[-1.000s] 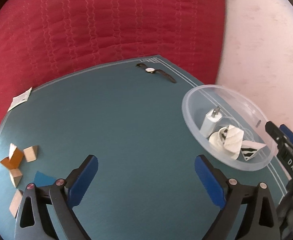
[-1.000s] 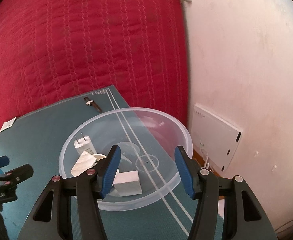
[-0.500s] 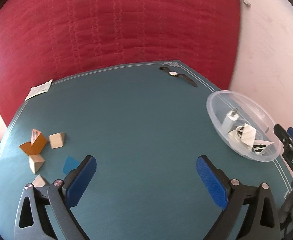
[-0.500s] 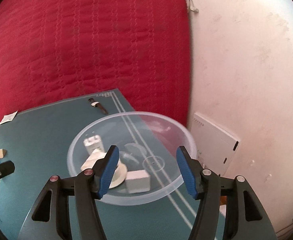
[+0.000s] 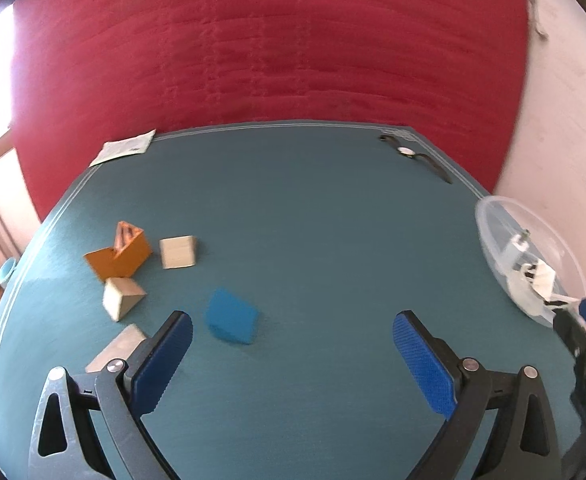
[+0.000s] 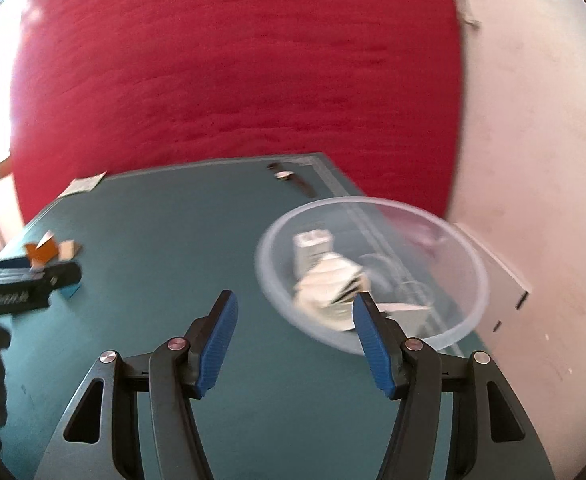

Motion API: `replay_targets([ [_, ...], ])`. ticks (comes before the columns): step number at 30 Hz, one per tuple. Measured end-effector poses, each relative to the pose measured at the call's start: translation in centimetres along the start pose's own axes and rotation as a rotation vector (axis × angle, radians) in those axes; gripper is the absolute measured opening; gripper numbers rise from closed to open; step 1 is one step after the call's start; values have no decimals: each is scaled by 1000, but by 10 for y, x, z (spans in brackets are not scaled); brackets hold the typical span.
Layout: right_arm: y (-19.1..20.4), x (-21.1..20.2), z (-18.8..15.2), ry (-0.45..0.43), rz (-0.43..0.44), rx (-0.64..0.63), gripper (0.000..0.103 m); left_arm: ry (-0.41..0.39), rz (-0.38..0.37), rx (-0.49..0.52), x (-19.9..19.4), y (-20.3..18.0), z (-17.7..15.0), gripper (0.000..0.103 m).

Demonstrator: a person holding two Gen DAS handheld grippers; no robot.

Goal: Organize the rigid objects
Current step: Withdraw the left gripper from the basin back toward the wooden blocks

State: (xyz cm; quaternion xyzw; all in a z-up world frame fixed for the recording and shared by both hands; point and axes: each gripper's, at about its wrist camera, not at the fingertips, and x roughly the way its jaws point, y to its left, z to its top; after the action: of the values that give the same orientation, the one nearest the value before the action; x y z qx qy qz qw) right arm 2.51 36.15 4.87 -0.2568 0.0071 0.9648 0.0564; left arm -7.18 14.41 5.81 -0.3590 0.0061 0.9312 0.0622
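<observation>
I am holding my left gripper (image 5: 293, 354) above the near part of the teal felt table (image 5: 333, 240), its blue-padded jaws spread wide with nothing between them. Just ahead of its left finger, slightly to the left of the gap's centre, the small blue wedge-shaped block (image 5: 232, 322) is lying flat on the felt, its long axis running on a diagonal from near-right to far-left as far as the blur lets me judge. I am reckoning this is the piece to take next, and the left gripper is plainly the nearer one; it needs to shift a little left and forward before closing. Beyond the blue block the pale wooden wedges (image 5: 121, 299) and the orange triangular block (image 5: 119, 256) are sitting in a loose cluster, close together. My right gripper (image 6: 293, 340) is hanging half open and empty over the table's right side, with the clear plastic bowl (image 6: 469, 256) just ahead and to its right, already holding a white plug adapter (image 6: 311, 246) and other pale pieces. Farthest off, a black-strapped wristwatch (image 5: 413, 156) is lying near the table's far corner.
</observation>
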Motion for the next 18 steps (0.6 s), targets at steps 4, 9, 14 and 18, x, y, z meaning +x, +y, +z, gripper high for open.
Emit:
replay_targets([
  [4, 18, -2, -7, 26, 58, -47, 61, 1, 39, -35, 1, 21, -3, 102],
  [9, 35, -6, -11, 35, 113, -98, 61, 1, 106, -85, 1, 52, -8, 102],
  [14, 44, -7, -15, 51, 150, -126, 62, 10, 162, -143, 1, 79, -13, 102],
  [18, 44, -7, -16, 65, 170, -131, 62, 17, 207, -170, 1, 95, -18, 102],
])
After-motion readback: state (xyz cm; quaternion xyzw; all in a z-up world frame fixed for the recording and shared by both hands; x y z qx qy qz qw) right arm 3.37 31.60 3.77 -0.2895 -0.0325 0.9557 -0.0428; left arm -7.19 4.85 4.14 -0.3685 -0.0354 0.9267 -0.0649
